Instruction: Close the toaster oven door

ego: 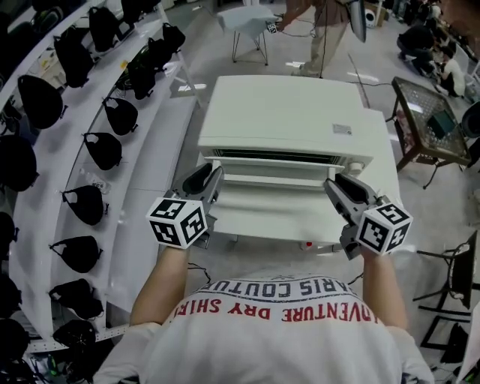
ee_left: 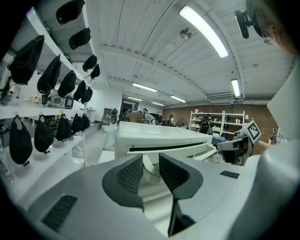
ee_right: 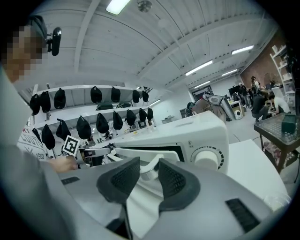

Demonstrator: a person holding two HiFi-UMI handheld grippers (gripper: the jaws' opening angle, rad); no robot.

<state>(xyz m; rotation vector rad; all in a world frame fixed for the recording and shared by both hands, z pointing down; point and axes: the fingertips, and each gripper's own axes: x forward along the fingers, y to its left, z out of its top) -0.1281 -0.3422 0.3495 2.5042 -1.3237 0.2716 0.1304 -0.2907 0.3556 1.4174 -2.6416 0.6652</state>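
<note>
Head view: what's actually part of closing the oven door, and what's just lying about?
Job:
toaster oven
its open door
door handle, between the jaws of both tools
left tool
right tool

Lying about:
black bags on the white shelves
small white table
dark mesh-top table
person standing behind

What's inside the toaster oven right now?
Only a dark slot shows above the partly open door; the toaster oven top and door cover the interior.
</note>
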